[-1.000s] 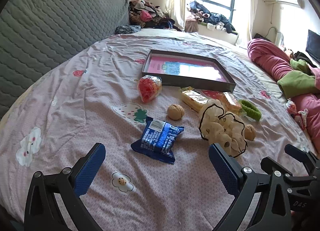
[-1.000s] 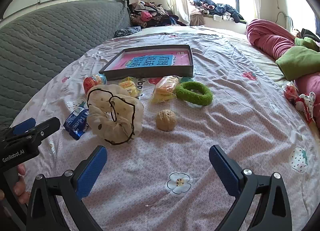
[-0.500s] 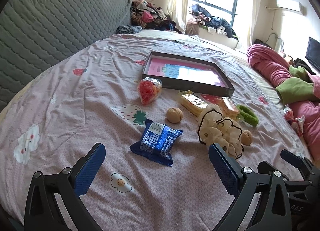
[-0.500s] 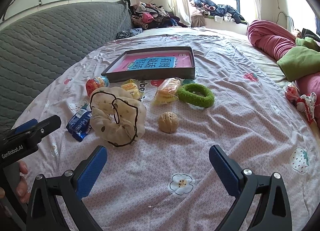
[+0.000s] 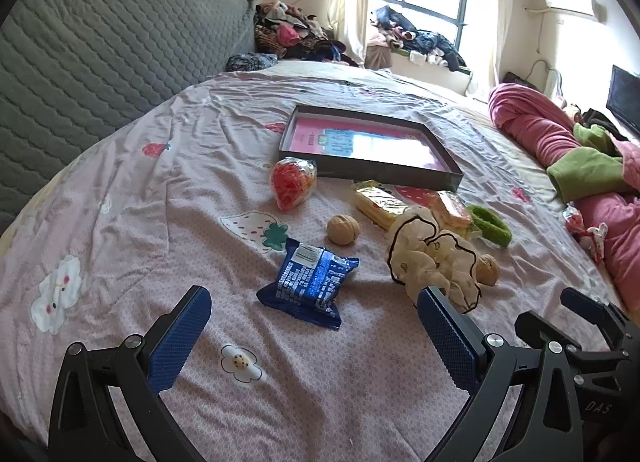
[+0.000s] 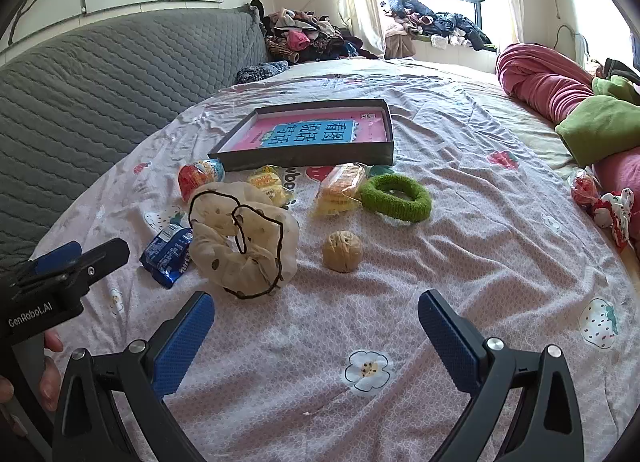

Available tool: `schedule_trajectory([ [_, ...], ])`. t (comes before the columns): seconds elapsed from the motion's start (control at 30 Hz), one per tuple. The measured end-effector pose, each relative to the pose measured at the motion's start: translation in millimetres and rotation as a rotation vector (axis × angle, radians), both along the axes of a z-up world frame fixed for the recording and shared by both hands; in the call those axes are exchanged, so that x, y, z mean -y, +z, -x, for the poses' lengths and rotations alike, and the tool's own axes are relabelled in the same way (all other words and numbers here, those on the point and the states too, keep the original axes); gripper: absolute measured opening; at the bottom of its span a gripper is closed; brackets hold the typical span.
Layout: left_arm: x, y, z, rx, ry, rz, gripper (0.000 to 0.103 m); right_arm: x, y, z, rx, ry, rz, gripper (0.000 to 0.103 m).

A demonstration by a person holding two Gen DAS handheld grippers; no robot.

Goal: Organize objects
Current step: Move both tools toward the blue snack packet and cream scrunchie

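Two readable marks show: "GenRobot.AI" on the left gripper (image 6: pixel 64 282) seen from the right wrist, and large Chinese characters on the blue label inside the shallow dark box (image 6: pixel 312 133). Snacks lie scattered on the bed (image 5: pixel 160 221) before the box: a blue packet (image 5: pixel 310 286), two walnuts, a cream scrunchie (image 6: pixel 244 246), a green scrunchie (image 6: pixel 396 197). Both jaws are spread wide, empty; the blue packet lies just ahead between the left jaws, the nearer walnut (image 6: pixel 343 251) ahead of the right gripper (image 6: pixel 316 326).
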State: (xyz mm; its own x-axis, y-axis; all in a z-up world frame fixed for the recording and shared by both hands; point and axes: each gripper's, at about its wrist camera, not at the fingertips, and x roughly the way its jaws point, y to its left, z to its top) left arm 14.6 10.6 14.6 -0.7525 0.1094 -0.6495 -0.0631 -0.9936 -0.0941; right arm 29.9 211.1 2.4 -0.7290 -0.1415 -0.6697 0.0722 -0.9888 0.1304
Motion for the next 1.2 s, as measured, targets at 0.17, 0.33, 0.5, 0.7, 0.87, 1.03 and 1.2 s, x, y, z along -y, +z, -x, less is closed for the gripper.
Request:
schedule_trajectory([
  [0.17, -4.6, 4.3, -3.9, -0.012, -0.024, 0.035, 0.103, 1.6, 6.2, -2.6, -0.010, 0.012, 0.011, 0.103],
  [0.33, -5.5, 5.7, -6.4, -0.005, -0.049, 0.027, 0.103, 4.8, 12.1, -4.2, -0.024, 0.021, 0.016, 0.103],
  [0.5, -8.5, 10.4, -10.8, -0.023, -0.043, 0.080, 0.103, 6.4, 16.3, -5.2, -0.029, 0.029, 0.027, 0.103],
  [0.7, -3.8, 13.8, -8.9, -0.011, -0.056, 0.065, 0.103, 7.3, 20.6, -5.5, -0.029, 0.036, 0.039, 0.103],
  [0.87, 2.8, 14.2, -5.7, 0.000, -0.052, 0.061, 0.103, 4.4, 25.0, -5.7, -0.023, 0.037, 0.067, 0.103],
  [1.03, 10.6, 22.8, -3.0, -0.021, -0.025, 0.064, 0.103, -0.1, 29.7, -2.2, -0.009, 0.022, 0.086, 0.103],
  [1.2, 18.8, 42.1, 1.3, -0.052, -0.027, 0.068, 0.103, 5.0, 45.9, -3.4, -0.035, 0.019, 0.039, 0.103],
])
